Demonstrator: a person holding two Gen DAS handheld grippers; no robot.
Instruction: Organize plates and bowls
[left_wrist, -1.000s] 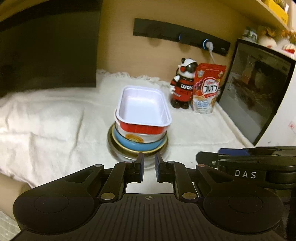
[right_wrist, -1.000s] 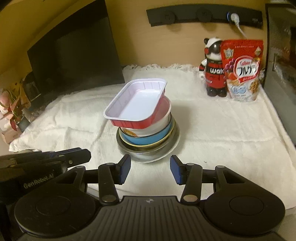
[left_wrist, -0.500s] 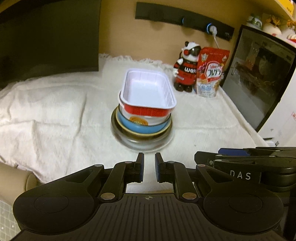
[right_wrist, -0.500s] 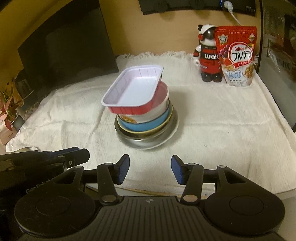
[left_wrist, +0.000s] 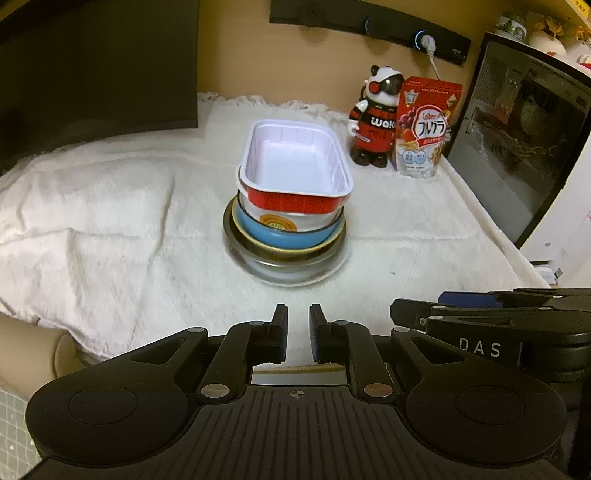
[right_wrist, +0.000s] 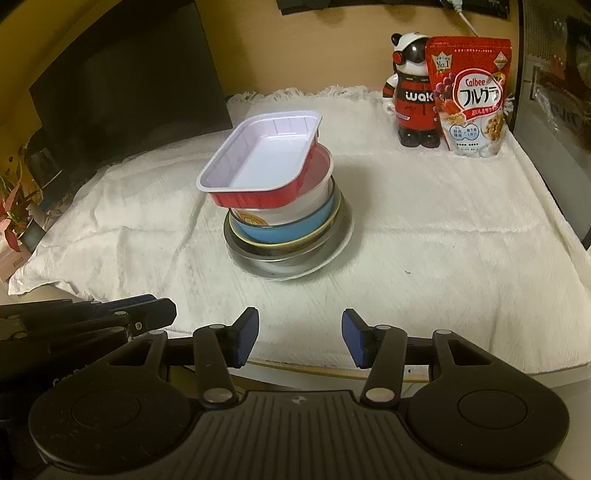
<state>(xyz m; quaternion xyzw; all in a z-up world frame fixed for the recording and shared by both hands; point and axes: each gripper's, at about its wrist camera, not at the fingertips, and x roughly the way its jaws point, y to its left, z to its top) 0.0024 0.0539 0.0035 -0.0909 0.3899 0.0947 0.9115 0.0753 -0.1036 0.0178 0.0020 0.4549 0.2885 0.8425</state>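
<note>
A stack of dishes stands mid-cloth: a red rectangular tray with a white inside (left_wrist: 295, 166) (right_wrist: 262, 158) on top, tilted, over a white bowl (right_wrist: 295, 206), a blue bowl (left_wrist: 280, 236) (right_wrist: 284, 229) and a metal bowl on a white plate (left_wrist: 288, 273) (right_wrist: 295, 269). My left gripper (left_wrist: 298, 317) hovers near the table's front edge, short of the stack, shut with nothing between its fingers. My right gripper (right_wrist: 299, 325) stands open and empty, also in front of the stack. Each gripper shows at the other view's lower edge.
A white fluffy cloth (left_wrist: 110, 221) (right_wrist: 461, 240) covers the table. A panda figurine (left_wrist: 376, 118) (right_wrist: 412, 92) and a red cereal bag (left_wrist: 424, 129) (right_wrist: 471, 96) stand at the back right beside a dark appliance (left_wrist: 517, 129). A black monitor (left_wrist: 92, 66) (right_wrist: 122, 85) stands at the back left.
Both views have pulled back and tipped downward, so the stack sits farther from the fingers. The stack itself has not moved. The gripper openings look unchanged.
</note>
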